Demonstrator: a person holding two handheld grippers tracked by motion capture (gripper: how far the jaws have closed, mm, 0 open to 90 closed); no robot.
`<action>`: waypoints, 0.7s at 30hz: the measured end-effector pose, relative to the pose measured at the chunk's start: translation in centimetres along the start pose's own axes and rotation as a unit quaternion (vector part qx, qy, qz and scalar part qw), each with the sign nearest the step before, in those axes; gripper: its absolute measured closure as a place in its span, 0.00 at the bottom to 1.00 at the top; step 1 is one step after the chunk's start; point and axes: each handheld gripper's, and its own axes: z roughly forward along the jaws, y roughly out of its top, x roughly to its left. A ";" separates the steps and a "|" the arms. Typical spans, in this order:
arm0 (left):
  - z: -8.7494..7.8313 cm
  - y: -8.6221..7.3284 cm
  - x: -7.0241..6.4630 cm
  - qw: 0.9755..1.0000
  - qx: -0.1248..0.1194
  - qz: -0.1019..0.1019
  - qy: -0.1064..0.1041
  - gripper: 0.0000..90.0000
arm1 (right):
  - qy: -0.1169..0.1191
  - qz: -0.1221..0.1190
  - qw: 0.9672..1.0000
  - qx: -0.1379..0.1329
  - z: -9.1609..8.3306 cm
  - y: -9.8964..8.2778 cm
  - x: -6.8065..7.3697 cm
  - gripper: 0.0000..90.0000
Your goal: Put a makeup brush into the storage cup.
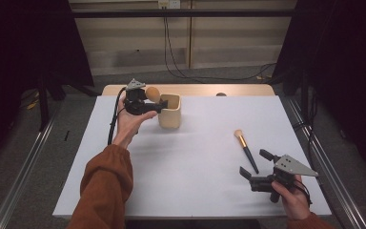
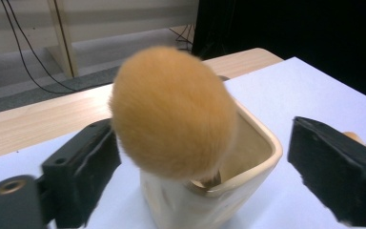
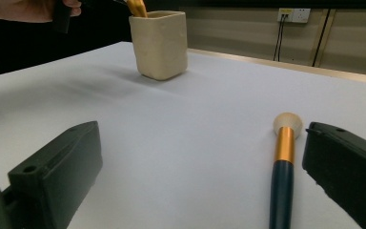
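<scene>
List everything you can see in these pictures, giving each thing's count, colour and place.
Fluffy makeup brush: one, orange-tan head, standing in the cup, between open jaws.
Cup: one, cream, squarish, far left of the table.
Slim makeup brush: one, dark handle, gold ferrule, pale tip, lying near right.
Table: one, white top, wooden far edge.
Cables: black, on the floor behind.
Left gripper: one, black, open at the cup.
Right gripper: one, black, open beside the slim brush.

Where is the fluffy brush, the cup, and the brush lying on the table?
fluffy brush (image 2: 171,112), left gripper view, on the middle of its orange bristle head.
cup (image 1: 170,112), high view, on its front wall.
dark-handled brush (image 3: 281,183), right gripper view, on its dark handle.
</scene>
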 end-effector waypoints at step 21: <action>-3.2 -1.4 -0.3 0.999 -0.032 0.010 0.004 0.03 | -0.007 -0.002 1.000 -0.001 0.0 0.1 -0.1 0.00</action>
